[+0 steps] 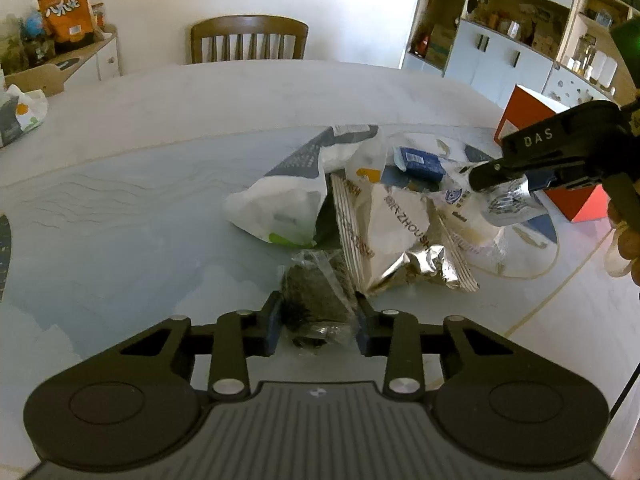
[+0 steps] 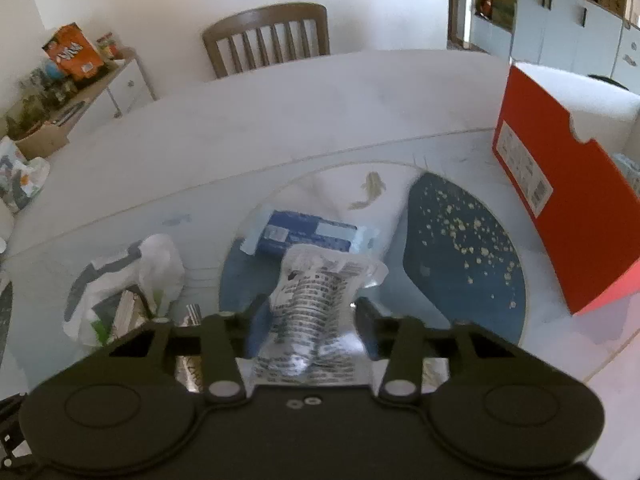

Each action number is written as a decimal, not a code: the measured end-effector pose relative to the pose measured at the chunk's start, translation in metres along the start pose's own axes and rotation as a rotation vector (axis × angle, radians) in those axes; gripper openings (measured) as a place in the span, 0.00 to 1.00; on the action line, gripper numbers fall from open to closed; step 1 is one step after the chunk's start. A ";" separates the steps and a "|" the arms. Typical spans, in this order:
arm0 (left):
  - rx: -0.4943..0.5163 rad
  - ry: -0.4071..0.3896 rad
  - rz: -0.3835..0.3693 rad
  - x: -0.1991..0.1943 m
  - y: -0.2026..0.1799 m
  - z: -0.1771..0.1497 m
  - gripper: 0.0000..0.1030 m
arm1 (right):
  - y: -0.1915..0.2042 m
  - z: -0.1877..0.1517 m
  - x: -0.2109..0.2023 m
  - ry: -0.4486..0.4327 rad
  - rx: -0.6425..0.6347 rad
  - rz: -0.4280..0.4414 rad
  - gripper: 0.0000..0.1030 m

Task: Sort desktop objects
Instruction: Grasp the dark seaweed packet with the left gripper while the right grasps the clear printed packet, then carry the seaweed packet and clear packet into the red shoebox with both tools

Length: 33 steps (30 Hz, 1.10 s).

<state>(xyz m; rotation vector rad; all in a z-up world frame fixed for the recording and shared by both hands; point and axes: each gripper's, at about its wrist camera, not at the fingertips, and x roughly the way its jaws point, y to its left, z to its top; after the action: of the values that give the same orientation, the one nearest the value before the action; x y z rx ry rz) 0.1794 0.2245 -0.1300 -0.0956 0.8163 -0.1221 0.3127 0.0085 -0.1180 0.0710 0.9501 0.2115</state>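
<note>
A pile of packets lies on the pale table mat (image 1: 120, 208). My left gripper (image 1: 320, 320) is shut on a clear packet of dark stuff (image 1: 316, 296) at the near edge of the pile. Behind it lie a silver-beige snack bag (image 1: 400, 240), a white plastic bag (image 1: 280, 208) and a blue packet (image 1: 420, 162). In the right wrist view my right gripper (image 2: 308, 312) is shut on a white printed pouch (image 2: 316, 292), just in front of the blue packet (image 2: 308, 234). The left wrist view shows that right gripper (image 1: 504, 180) at the right, with the pouch (image 1: 508, 204) in its grip.
A red box (image 2: 568, 200) stands on the table at the right. The mat has a dark blue speckled patch (image 2: 460, 240). A wooden chair (image 1: 248, 40) stands at the far side. A side cabinet with an orange bag (image 1: 66, 8) is far left, and shelves (image 1: 520, 40) far right.
</note>
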 end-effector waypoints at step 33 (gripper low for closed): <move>-0.007 -0.074 -0.060 -0.054 -0.039 0.017 0.32 | -0.035 -0.011 -0.054 -0.056 0.081 0.124 0.16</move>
<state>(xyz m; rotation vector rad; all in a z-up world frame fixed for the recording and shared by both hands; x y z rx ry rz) 0.1522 0.1949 -0.0747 -0.1306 0.7402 -0.1711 0.2786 -0.0373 -0.0864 0.2102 0.8995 0.2842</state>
